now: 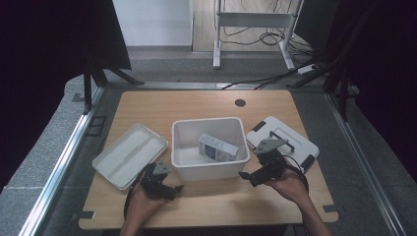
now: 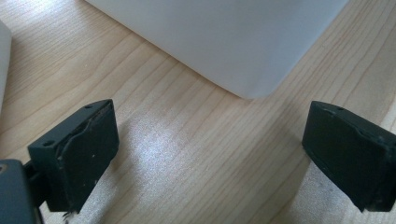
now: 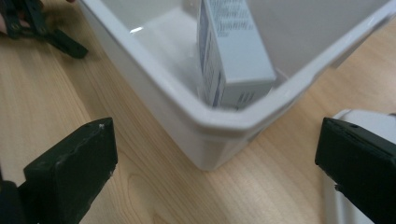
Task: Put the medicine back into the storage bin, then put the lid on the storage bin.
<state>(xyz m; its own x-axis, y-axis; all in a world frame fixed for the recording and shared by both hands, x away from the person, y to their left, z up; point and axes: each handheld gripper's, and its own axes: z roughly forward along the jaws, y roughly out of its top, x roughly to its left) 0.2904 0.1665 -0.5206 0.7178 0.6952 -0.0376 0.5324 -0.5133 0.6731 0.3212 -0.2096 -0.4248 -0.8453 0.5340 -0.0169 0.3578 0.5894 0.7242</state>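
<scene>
Box (image 1: 217,147) leans tilted inside the white bin (image 1: 183,156) at frame centre. Right tool (image 1: 252,178), jaws wide apart and empty, sits low by the bin's lower-right corner; left tool (image 1: 173,191), also apart, rests lower left. A careless move could nudge the light bin and topple the box.

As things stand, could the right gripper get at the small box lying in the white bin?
Probably yes. The right gripper sits open just outside the near right corner of the white bin, whose top is uncovered. The small box leans at that same corner, so it would only need to lift over the rim and come down.
</scene>
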